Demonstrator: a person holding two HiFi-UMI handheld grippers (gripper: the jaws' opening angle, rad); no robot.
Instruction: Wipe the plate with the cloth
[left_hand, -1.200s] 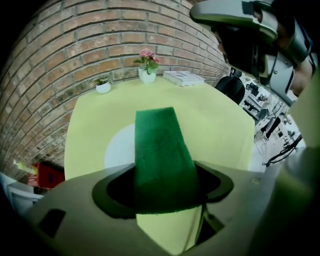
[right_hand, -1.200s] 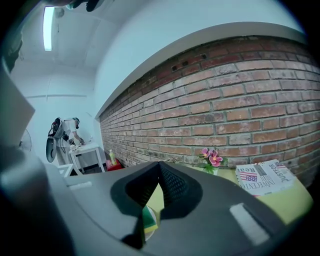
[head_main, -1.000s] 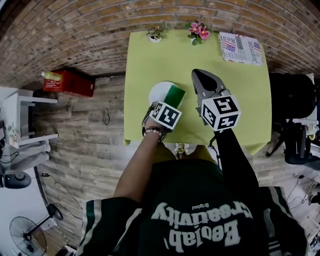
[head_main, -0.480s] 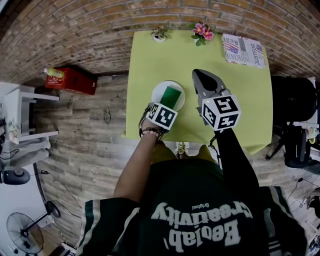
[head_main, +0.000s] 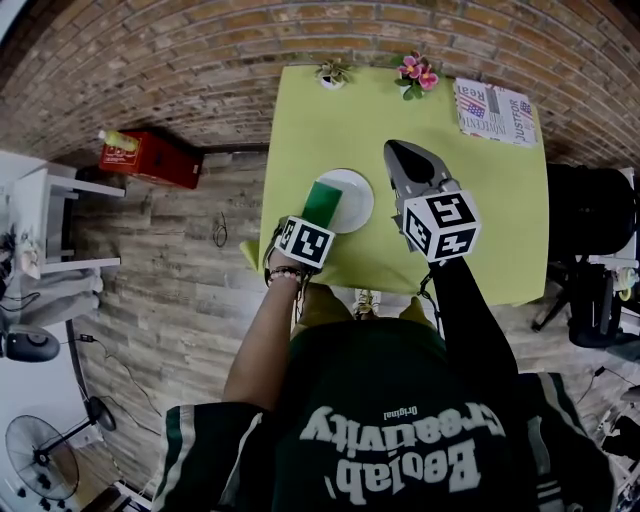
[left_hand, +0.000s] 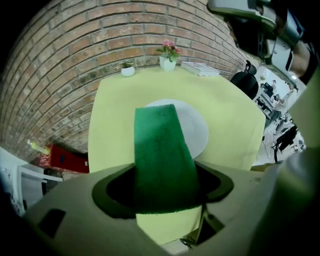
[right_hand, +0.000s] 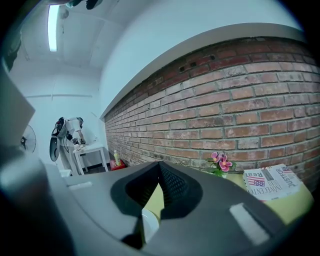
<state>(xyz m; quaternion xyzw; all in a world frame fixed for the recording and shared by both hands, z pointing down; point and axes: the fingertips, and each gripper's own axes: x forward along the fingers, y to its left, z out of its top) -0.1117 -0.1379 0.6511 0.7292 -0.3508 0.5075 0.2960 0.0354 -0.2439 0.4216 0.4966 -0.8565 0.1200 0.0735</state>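
now, stage: wiping looks under way; cloth is over the plate, not set down.
left gripper (head_main: 314, 218): lower centre-left of the head view, at the counter's near left edge; jaws closed on the cloth's near end.
cloth (left_hand: 161, 150): green strip running from the jaws up the frame, its far end over the plate's left part. whether it presses on the plate or hangs just above, i cannot tell.
plate (head_main: 357, 199): white, round, centre of the head view, on the counter's left half; nothing steadies it.
right gripper (head_main: 402, 160): just right of the plate, above the counter, apart from it; jaws closed to a point, nothing between them, only a sliver of counter and plate rim showing past them in the right gripper view.
counter (head_main: 480, 210): yellow-green; flowers (head_main: 417, 71), a small pot (head_main: 333, 74) and a paper (head_main: 494, 108) sit along its far edge, well clear of the work.
done: cloth picked up and brought onto the plate.
left: by my reading, the plate's right and far parts, which lie bare; no dirt shows anywhere on it, so how much is already wiped can't be judged.
risk: an unheld plate may slide toward the near edge under the strokes.
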